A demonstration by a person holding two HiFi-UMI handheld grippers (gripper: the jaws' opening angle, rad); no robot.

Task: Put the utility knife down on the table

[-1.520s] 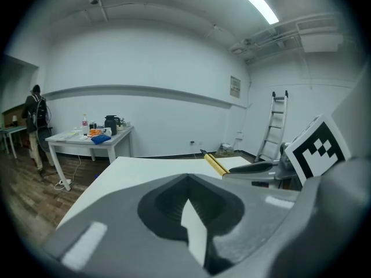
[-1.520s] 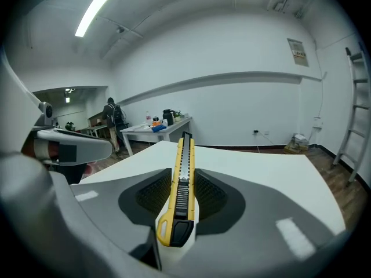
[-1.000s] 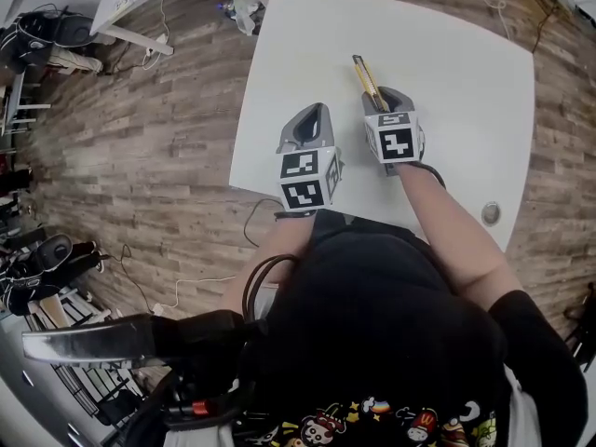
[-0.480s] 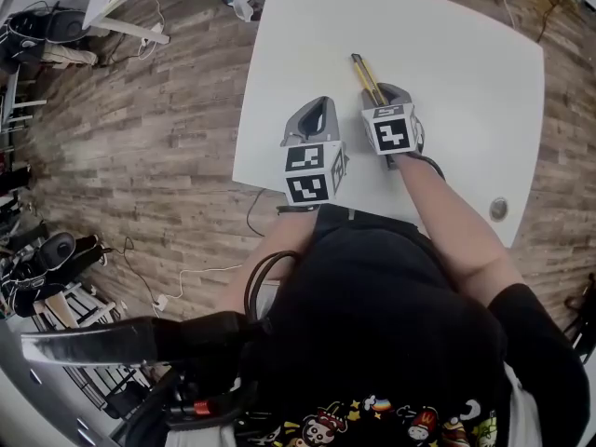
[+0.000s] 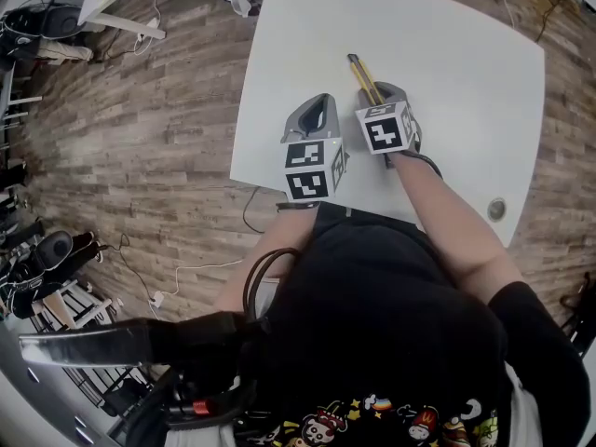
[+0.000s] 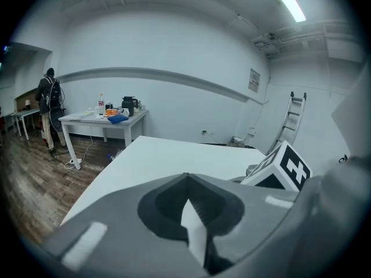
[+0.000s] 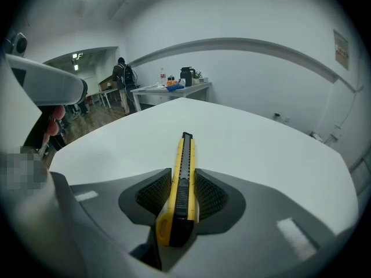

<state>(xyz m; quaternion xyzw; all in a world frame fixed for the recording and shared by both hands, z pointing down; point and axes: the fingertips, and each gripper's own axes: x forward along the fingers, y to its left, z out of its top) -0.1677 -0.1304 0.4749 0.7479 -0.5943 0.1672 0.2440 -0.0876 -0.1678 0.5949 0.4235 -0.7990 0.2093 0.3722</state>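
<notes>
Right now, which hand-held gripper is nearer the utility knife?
Right. The right hand-held gripper is shut on the utility knife. The left hand-held gripper is off to the knife's left, shut on nothing, clear of it.

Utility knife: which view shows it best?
Right gripper view: the knife lies centred, clamped between the jaws, full length visible. Head view shows only its front end past the marker cube. Left gripper view misses it.
</notes>
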